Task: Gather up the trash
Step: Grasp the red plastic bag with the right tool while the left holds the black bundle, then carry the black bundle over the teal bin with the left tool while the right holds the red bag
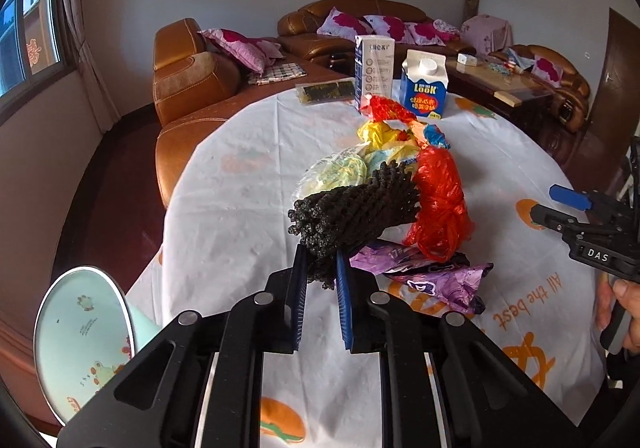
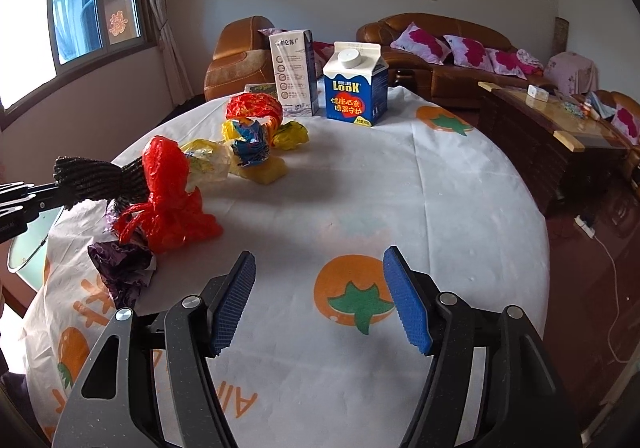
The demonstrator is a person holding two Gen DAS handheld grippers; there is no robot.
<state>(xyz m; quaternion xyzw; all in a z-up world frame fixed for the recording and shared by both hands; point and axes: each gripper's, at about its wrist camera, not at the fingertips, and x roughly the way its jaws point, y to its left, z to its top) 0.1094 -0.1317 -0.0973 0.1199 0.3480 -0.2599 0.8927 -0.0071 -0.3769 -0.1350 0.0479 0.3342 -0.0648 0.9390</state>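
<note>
A: Which step is in hand?

B: A pick-up is judged to be under way. The left claw (image 1: 322, 268) is pressed onto the near end of the black foam netting (image 1: 352, 208), which is pinched between the pads and is seen in the right wrist view raised above the heap near the bench's left edge.

A: And the other claw?

B: The right claw (image 2: 320, 300) is held spread above bare cloth by the near edge; nothing is gripped.

A: What is called for next?

B: The netting should be carried to the pale green bin (image 1: 84, 344) just off the left edge. The red plastic bag (image 1: 440, 204) and purple wrapper (image 1: 436, 280) lie against it, so dragging is a risk.

A: The surroundings?

B: The bench (image 2: 360, 188) is covered by a white cloth printed with orange fruit; two cartons (image 2: 356, 88) stand at its far edge. Brown sofas (image 2: 432, 48) and a window (image 2: 88, 4) are seen beyond.
</note>
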